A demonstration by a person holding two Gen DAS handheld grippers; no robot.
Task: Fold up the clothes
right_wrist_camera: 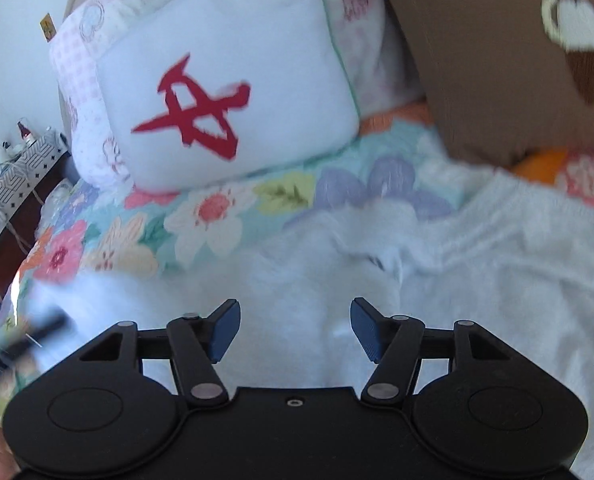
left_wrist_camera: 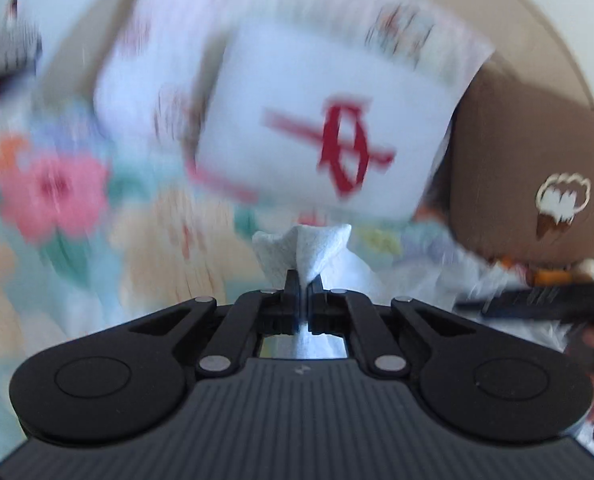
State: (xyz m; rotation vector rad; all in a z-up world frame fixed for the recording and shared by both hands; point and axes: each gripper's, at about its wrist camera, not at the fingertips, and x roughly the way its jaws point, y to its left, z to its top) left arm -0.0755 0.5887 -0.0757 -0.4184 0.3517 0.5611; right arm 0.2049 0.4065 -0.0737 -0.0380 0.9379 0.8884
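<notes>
A white garment lies spread on a flowered bedspread. My left gripper is shut on a bunched edge of the white garment, which sticks up between the jaws. The left wrist view is blurred by motion. My right gripper is open and empty, just above the white garment, with its blue pads wide apart. The right gripper also shows at the right edge of the left wrist view.
A white cushion with a red character leans on a pink patterned pillow at the head of the bed. A brown cushion stands at the right. A cluttered bedside shelf is at the far left.
</notes>
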